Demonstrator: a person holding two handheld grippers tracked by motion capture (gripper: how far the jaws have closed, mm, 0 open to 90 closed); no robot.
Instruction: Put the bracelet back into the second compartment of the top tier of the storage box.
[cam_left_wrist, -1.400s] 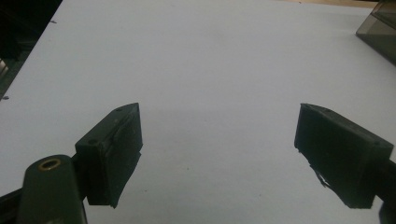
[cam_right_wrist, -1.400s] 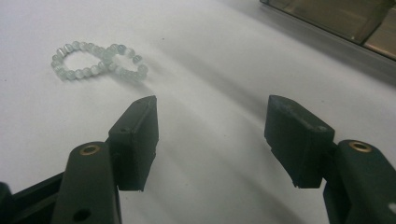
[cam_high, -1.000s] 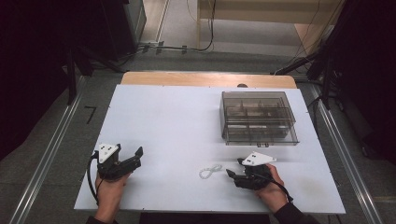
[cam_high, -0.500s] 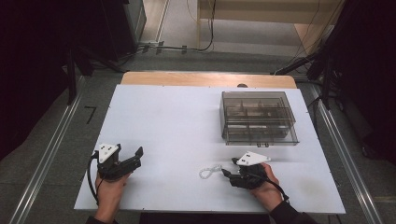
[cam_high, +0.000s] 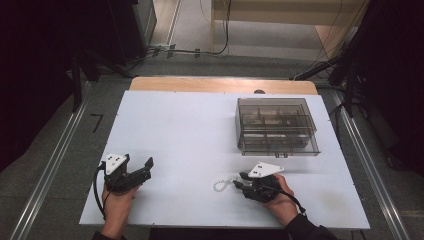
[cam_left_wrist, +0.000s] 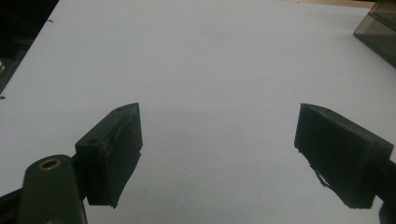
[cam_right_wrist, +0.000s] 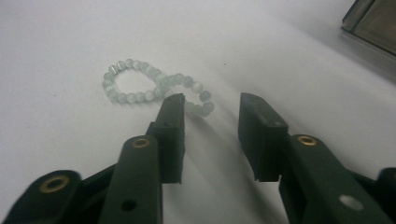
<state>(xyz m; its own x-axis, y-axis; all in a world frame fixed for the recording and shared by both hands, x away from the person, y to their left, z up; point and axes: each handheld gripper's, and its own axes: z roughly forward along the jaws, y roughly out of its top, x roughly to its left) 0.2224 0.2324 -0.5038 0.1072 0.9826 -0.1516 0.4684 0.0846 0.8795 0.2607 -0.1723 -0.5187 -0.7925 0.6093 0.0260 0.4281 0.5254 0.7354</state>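
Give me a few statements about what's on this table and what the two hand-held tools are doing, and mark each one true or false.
1. A pale bead bracelet lies on the white table just ahead of the right tool. True.
2. The right tool has lifted the bracelet off the table. False: the bracelet lies flat; the jaws have just been closing, with a gap left between them and the beads at their tips.
3. The left tool grips a bead. False: its jaws stand wide apart over bare table.
4. A smoky see-through box sits on the table beyond the right tool. True.
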